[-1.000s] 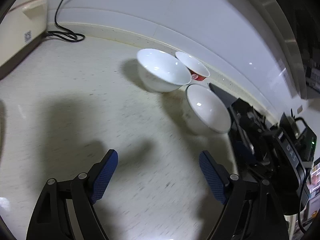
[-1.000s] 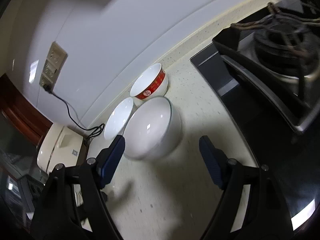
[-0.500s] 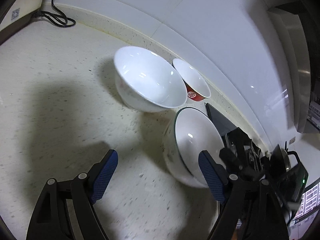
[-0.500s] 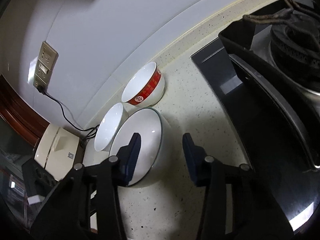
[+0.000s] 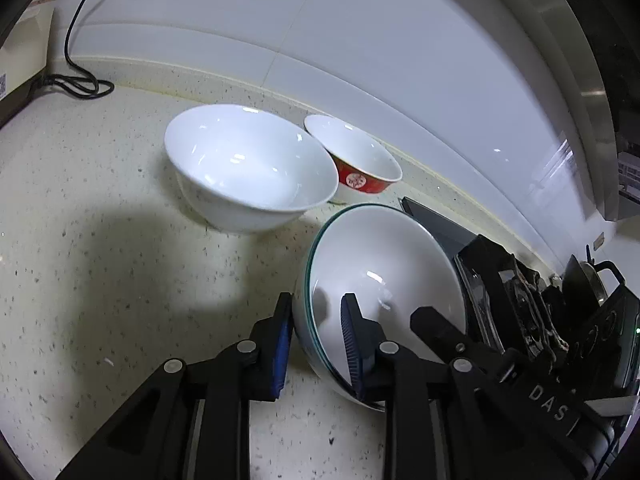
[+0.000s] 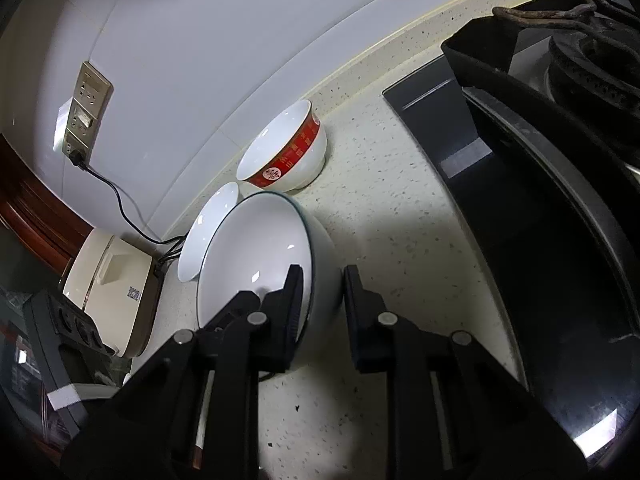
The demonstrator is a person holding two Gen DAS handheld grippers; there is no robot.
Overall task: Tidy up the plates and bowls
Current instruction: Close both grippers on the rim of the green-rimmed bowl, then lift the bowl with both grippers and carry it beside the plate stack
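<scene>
Left gripper (image 5: 316, 320) closing astride the near rim of the green-rimmed bowl (image 5: 384, 264): one blue pad outside the wall, the other inside, both apparently pressing on the rim. Right gripper (image 6: 320, 300) closing likewise on the opposite rim of the same bowl (image 6: 256, 256), one finger inside the basin, the other against the outer wall. Bowl thus pinched from two sides, tilted, mouth leaning toward the left-hand camera, base on or just above the speckled countertop (image 5: 120, 280); cannot tell which.

Just beyond, a plain white bowl (image 5: 248, 168) upright on the counter, close to the held one. Behind it, hard by the backsplash, a red-banded bowl (image 5: 356, 160) (image 6: 288, 156), also upright, beside the white one, touching or nearly so.

Farther out: black gas stove (image 6: 540, 160) to the right of the bowls, with a cast-iron grate. At the far left, a cream appliance (image 6: 112, 284), its black cord (image 6: 116, 204) running up to a wall socket (image 6: 86, 108).
</scene>
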